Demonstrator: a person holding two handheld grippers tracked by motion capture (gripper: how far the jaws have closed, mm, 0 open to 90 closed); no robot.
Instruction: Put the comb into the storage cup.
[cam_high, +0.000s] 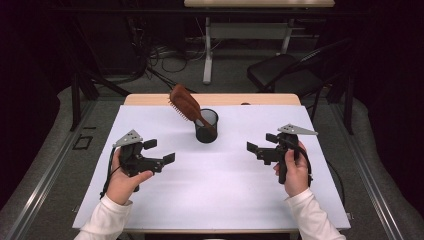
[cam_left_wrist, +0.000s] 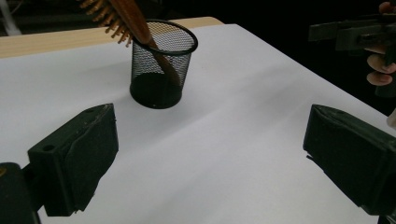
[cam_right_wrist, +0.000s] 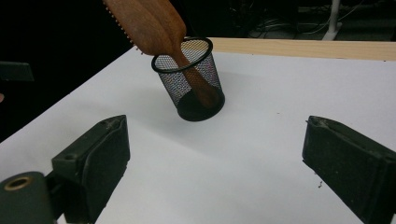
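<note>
Found the wooden hairbrush (cam_high: 186, 103) standing handle-down in the mesh cup (cam_high: 206, 126), head leaning out over its far-left rim, with left gripper (cam_high: 159, 151) and right gripper (cam_high: 261, 145) near either side, jaws wide and empty; best approached slowly, steadying the cup first.

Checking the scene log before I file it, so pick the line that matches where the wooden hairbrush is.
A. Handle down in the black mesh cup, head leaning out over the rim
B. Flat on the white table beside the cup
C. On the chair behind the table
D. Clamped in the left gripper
A: the hairbrush stands handle down in the mesh cup, its bristled head leaning out past the rim, and both grippers are open and apart from it.
</note>
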